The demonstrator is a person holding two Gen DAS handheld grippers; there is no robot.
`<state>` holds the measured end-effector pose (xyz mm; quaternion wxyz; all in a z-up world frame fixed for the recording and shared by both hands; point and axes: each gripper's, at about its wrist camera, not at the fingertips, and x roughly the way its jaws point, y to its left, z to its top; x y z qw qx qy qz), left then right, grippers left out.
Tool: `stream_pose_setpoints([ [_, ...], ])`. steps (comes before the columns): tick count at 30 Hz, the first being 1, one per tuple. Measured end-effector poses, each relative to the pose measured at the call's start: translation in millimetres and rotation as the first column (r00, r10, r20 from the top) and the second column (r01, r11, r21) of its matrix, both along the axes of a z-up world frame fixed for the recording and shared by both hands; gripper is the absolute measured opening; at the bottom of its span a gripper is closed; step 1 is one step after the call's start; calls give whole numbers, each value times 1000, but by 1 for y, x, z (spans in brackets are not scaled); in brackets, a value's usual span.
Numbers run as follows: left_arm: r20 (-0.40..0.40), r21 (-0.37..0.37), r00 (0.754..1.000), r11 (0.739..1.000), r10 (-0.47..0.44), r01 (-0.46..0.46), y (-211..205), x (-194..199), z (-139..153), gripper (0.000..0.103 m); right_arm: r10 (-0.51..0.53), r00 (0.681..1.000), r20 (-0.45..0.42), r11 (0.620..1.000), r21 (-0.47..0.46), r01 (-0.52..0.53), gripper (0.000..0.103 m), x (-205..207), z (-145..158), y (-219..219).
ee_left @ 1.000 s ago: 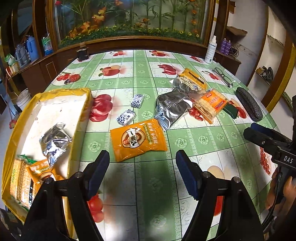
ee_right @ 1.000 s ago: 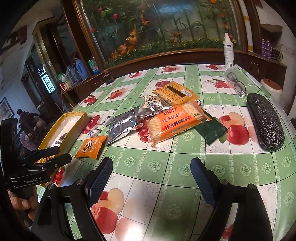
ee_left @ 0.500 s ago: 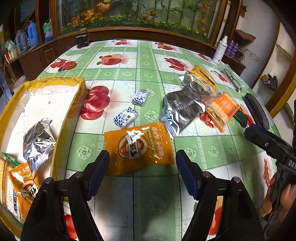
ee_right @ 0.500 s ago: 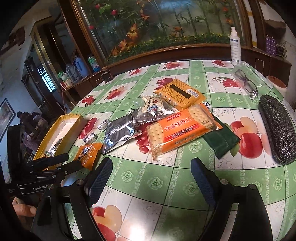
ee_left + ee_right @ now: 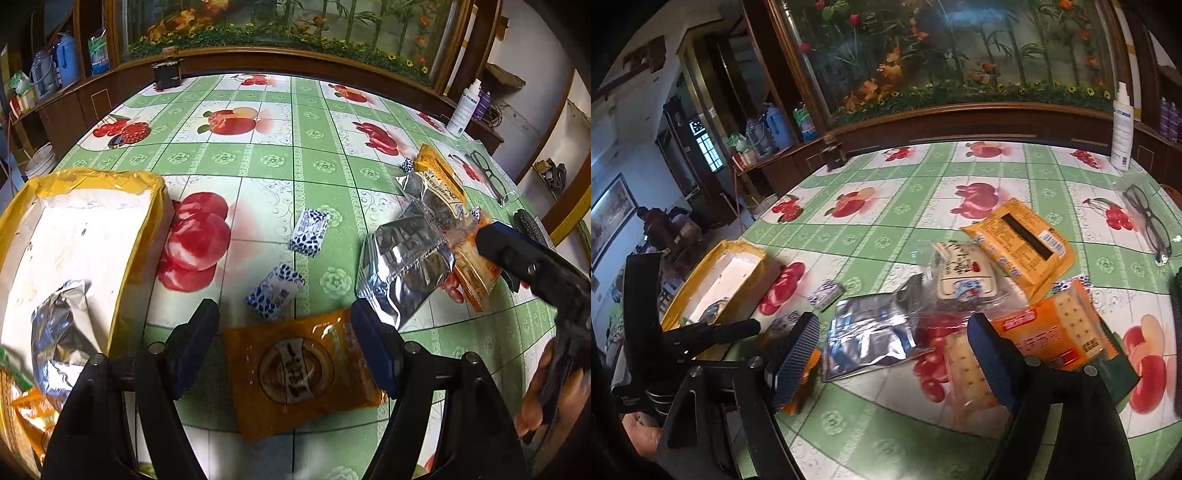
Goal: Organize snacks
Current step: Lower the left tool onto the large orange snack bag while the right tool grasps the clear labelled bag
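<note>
Left wrist view: left tool tilts down, fingers apart, astride the orange snack packet.

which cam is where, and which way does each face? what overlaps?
Left wrist: sits on the left claw, angled down at the orange snack packet between its open fingers; the right claw and a hand show at right.
Right wrist: sits on the right claw, jaws closing above the silver pouch; the left claw shows at left.
Shared: yellow tray, silver pouch, glasses.
</note>
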<state>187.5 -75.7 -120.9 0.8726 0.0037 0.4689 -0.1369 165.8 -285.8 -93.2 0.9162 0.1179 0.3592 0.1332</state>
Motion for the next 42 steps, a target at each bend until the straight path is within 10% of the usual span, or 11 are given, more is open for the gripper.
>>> stream_pose_setpoints([
  [21, 30, 113, 998, 992, -57, 53, -8, 32, -10, 72, -8, 989, -149, 1000, -21, 5, 74, 77, -28, -17],
  [24, 40, 113, 997, 991, -72, 67, -9, 30, -9, 55, 5, 989, -146, 999, -38, -11, 70, 79, -30, -13],
  [26, 36, 99, 996, 992, -87, 84, -8, 29, -7, 18, 9, 990, -140, 999, -37, -14, 65, 77, -29, -13],
  [42, 66, -5, 994, 996, -83, 84, 10, 5, 6, 18, -23, 996, -92, 999, 33, 26, 47, 56, -22, -30],
])
